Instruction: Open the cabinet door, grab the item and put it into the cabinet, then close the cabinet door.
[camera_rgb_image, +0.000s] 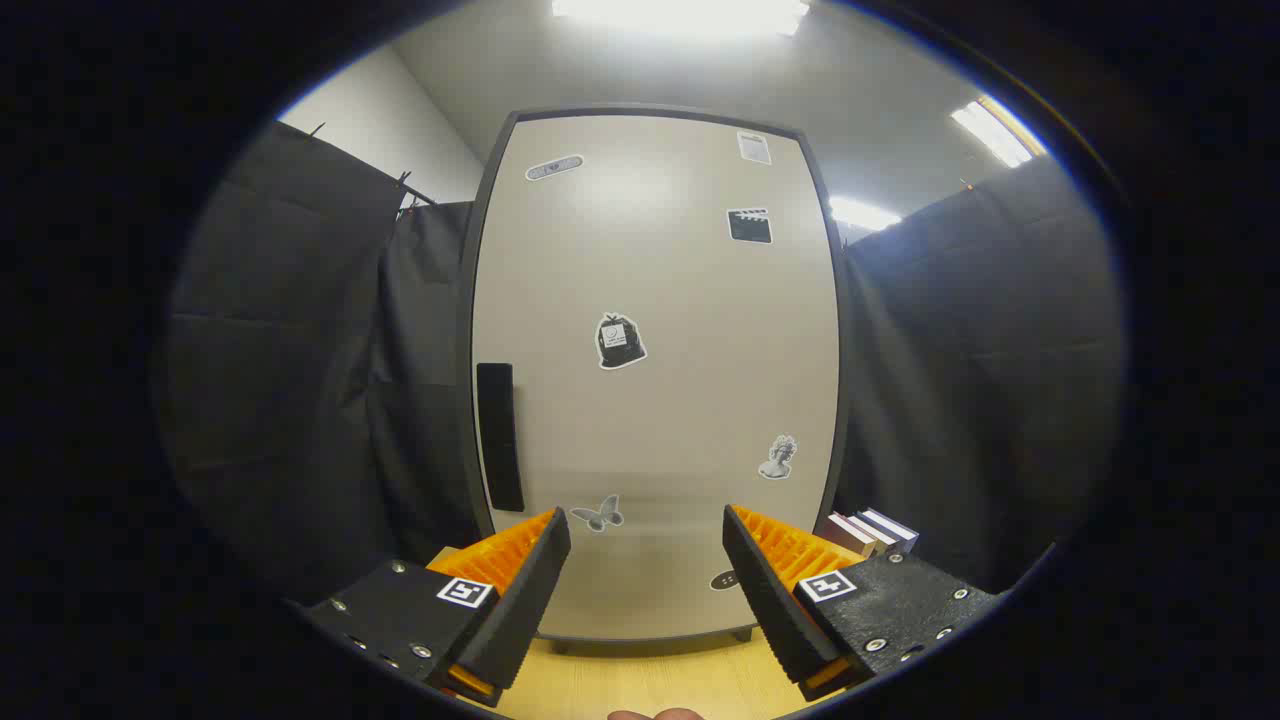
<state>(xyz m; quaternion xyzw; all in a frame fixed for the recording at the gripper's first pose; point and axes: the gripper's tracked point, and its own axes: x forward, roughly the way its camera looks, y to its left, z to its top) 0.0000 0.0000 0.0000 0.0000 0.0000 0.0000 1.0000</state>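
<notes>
We log: cabinet door shut, handle at its left edge; our gripper spread wide, empty, facing it; books beside, on the bench

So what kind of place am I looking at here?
Probably a curtained recording booth, not a home: black cloth hangs around a sticker-covered cabinet with its door shut, standing on a wooden table under ceiling lights. The open claw holds nothing.
</notes>
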